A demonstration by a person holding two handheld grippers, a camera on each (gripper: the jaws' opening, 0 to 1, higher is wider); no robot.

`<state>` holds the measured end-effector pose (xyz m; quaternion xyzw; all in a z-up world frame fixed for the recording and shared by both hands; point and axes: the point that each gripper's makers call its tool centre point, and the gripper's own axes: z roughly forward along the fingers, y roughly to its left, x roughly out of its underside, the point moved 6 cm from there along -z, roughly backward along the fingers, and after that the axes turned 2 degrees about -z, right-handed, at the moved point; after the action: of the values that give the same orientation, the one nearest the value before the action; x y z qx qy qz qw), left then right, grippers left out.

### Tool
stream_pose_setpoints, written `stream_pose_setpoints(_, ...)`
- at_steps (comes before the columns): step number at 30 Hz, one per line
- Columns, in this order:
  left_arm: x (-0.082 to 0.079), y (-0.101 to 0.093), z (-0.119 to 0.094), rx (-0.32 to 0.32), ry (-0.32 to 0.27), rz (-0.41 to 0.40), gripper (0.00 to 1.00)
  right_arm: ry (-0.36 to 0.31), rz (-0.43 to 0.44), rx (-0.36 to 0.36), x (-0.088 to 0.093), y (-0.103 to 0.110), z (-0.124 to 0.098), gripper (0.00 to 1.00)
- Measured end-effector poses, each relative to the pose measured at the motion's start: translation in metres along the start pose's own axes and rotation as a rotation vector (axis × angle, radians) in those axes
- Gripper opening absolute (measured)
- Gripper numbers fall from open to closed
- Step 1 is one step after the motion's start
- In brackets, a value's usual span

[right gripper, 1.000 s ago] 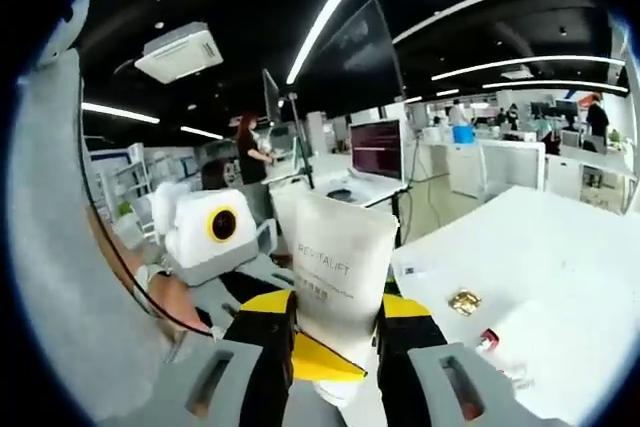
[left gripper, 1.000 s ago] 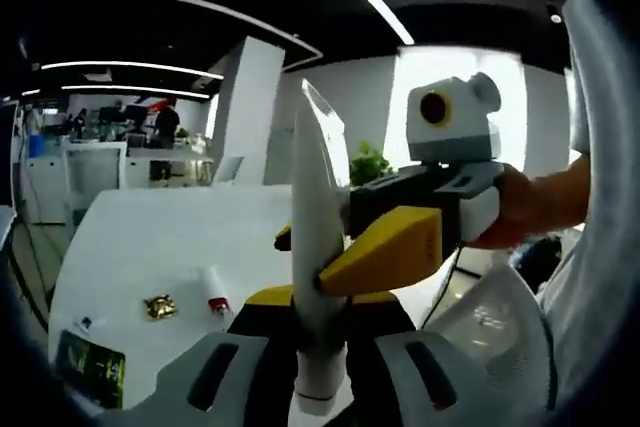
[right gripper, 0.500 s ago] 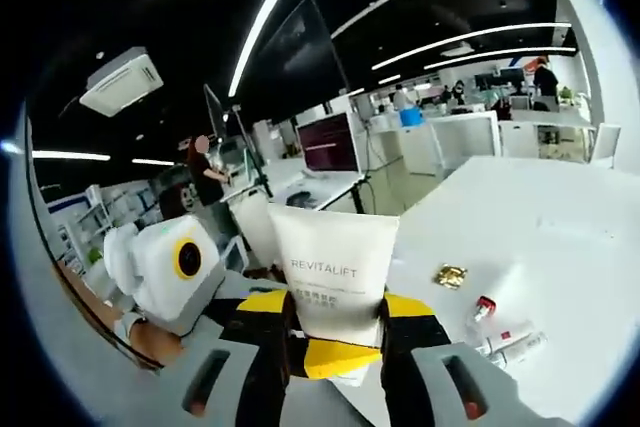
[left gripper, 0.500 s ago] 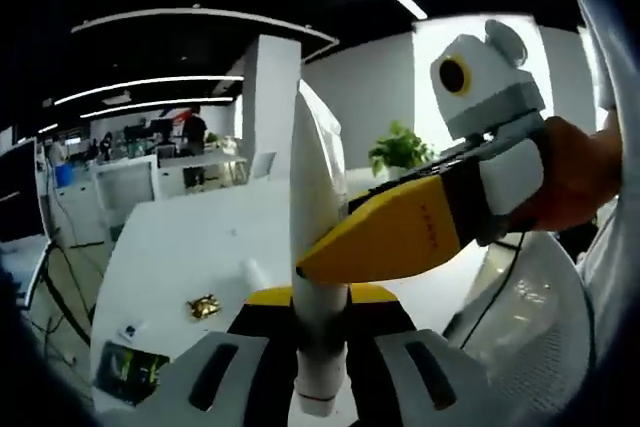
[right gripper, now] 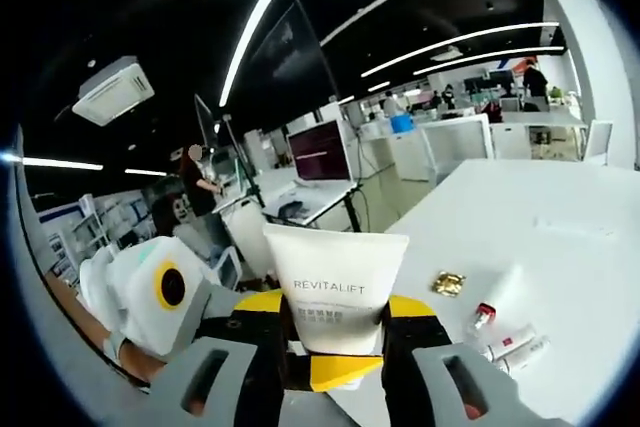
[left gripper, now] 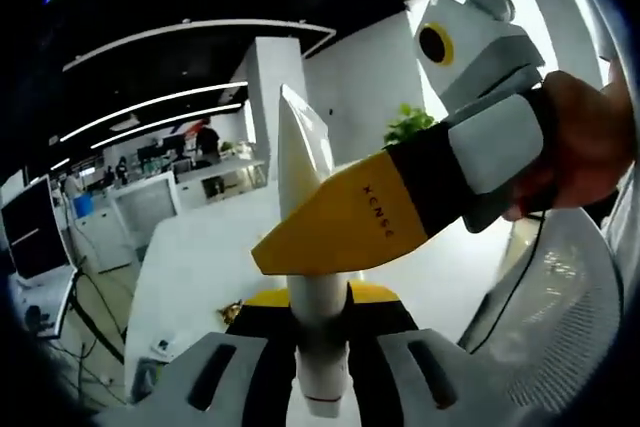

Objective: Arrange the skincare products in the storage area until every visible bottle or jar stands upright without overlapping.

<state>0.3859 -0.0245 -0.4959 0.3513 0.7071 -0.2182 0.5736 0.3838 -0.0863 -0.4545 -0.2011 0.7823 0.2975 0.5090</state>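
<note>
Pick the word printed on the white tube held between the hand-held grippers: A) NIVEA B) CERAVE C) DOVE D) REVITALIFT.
D: in the right gripper view the white tube carries the word REVITALIFT across its flat face, just above the yellow jaws.

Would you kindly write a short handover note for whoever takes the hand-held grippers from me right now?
Left hand-held gripper: shut on the cap end of the white flat-ended REVITALIFT tube, held up in the air above the table.
Right hand-held gripper: shut on the same tube, its yellow jaws clamping the tube's body.
On the white table: a small gold crinkled item, a small red-capped bottle and two white tubes lying flat.
Done: nothing visibly stood upright yet.
Left: set the held tube down upright, then stand up the lying items without overlap.
</note>
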Motion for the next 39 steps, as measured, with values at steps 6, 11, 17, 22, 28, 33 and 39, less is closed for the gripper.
stream_pose_setpoints(6,-0.002,0.0,0.001,0.0,-0.015,0.027,0.19,-0.008,-0.023,-0.011,-0.001,-0.001,-0.003,0.28)
stream_pose_setpoints(11,-0.001,-0.003,0.004,0.019,-0.014,0.027,0.19,0.012,-0.105,-0.007,-0.001,0.0,-0.004,0.28)
stream_pose_setpoints(17,-0.002,-0.006,0.005,0.045,-0.019,0.028,0.19,0.014,-0.086,-0.001,0.0,-0.007,-0.007,0.29)
stream_pose_setpoints(22,-0.003,-0.007,0.005,0.072,-0.031,-0.008,0.19,0.01,-0.073,0.018,-0.003,-0.017,-0.013,0.29)
stream_pose_setpoints(28,0.0,-0.007,0.007,0.086,-0.012,-0.032,0.22,-0.009,-0.066,0.062,-0.008,-0.036,-0.025,0.29)
stream_pose_setpoints(33,0.003,-0.003,0.008,0.079,0.007,-0.055,0.2,-0.015,-0.067,0.097,-0.011,-0.052,-0.036,0.29)
stream_pose_setpoints(39,0.0,0.008,0.005,0.051,0.019,-0.082,0.24,-0.028,-0.051,0.147,-0.01,-0.07,-0.052,0.29)
